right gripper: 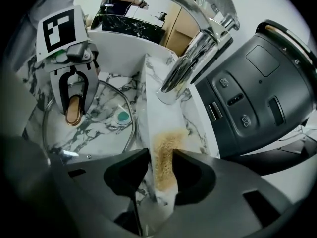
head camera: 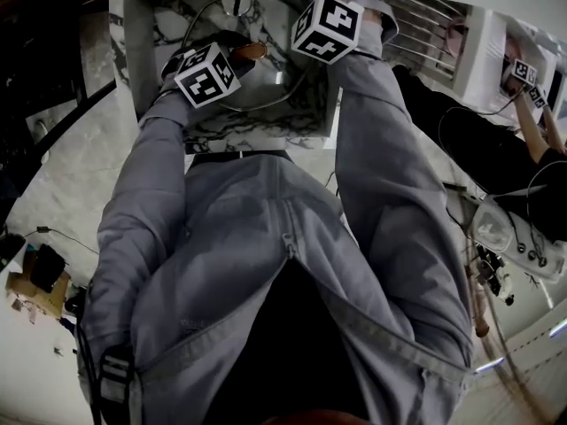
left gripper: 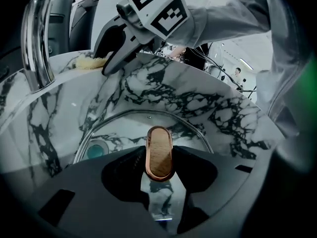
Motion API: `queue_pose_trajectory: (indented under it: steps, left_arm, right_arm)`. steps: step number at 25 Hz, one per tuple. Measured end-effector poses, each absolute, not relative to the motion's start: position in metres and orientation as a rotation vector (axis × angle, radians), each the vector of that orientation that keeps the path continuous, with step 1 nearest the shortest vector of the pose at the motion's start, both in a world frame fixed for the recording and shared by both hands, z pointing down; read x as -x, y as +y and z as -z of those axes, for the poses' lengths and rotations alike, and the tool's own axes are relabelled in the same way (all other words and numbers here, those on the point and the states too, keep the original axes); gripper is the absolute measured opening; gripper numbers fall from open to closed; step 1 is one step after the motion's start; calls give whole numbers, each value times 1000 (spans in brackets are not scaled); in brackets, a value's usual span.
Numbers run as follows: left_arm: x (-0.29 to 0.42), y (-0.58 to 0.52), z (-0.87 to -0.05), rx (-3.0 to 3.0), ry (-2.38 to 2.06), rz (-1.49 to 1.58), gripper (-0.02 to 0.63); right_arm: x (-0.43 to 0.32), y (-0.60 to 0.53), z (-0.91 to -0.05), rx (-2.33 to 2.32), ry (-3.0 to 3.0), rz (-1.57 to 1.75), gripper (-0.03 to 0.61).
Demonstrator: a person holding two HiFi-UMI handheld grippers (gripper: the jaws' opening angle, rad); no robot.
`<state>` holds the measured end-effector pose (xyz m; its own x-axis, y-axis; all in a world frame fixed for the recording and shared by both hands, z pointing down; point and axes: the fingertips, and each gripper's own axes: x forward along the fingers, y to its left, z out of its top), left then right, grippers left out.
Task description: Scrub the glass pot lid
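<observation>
Left tongs (left gripper: 158, 158) clamped on copper-rimmed oval wooden knob (left gripper: 159, 151), steadying round glass pot lid (left gripper: 119, 129) lying beneath them. Right tongs (right gripper: 161, 171) narrowed onto tan scrub sponge (right gripper: 166, 150) lying between jaws on white marbled sink ledge (right gripper: 148, 88): likely scrubber pickup.

A white, black-veined marble sink (left gripper: 198, 98) sits under a chrome tap (right gripper: 198, 48). A dark grey appliance (right gripper: 262, 83) stands right of it. The floor (head camera: 53, 193) is pale.

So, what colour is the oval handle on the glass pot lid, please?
The oval lid handle is light wood, copper-rimmed; clearest in the left gripper view.
</observation>
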<state>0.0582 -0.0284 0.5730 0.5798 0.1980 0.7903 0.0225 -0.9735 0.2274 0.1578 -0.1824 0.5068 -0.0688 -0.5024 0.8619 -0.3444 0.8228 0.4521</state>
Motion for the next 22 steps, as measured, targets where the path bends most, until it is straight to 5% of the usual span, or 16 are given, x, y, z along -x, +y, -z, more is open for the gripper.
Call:
queue_pose_trajectory:
  steps: [6,17,19,22]
  left_arm:
    - [-58,-27,-575,-2607,182,-1323,189]
    - [-22,-52,-542,-2576,-186,-1222,238]
    - [-10,-63,-524,-2594,-319,-1188,199]
    - [8,-79,-493,-2572,-517,-1076,43]
  right_arm:
    - [-152,-169,-494,-748,-1712,171,53]
    - [-90,-124,-480,-744,-1834,114,48]
    - [-77,-118,-480,-728,-1853,105,48]
    - [-59,-115,-475,-700,-1874,108,48]
